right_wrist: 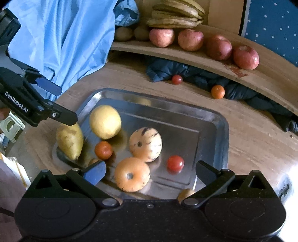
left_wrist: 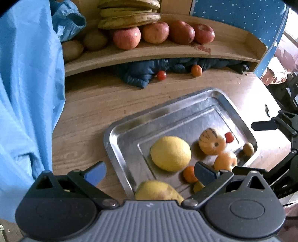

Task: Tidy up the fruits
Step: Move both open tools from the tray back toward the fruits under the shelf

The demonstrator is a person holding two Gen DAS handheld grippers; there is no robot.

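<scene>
In the right wrist view, a blue cloth (right_wrist: 61, 39) is hanging across the upper left of the frame. Just below it the left tool (right_wrist: 61, 104) is reaching in from the left edge, its two fingers spread with nothing between them, its lower finger hovering over a yellow-green pear (right_wrist: 70, 141). The pear is lying at the left rim of a steel tray (right_wrist: 214, 119) that is sitting on the wooden bench (right_wrist: 251, 141) at the centre of the frame.

Going rightward inside the tray, a plump yellow lemon (right_wrist: 105, 122) is resting beside the pear, with a small orange mandarin (right_wrist: 103, 150) below it. Next, a pale melon with dark streaks (right_wrist: 145, 144) is touching a round orange fruit (right_wrist: 132, 174) that has a dark dimple. A red cherry tomato (right_wrist: 175, 163) is sitting alone to the right. A small brown fruit (right_wrist: 186, 193) is peeking out at the lower rim.

The right tool (right_wrist: 150, 173) is filling the bottom of the frame, fingers spread wide and empty above the tray's near edge.

In the upper right, a wooden shelf (right_wrist: 264, 78) is carrying bananas (right_wrist: 177, 14) and four red apples (right_wrist: 190, 40). Beneath it, a dark blue garment (right_wrist: 238, 87) is lying bunched, with a second tomato (right_wrist: 177, 79) and another mandarin (right_wrist: 218, 91) against it.
</scene>
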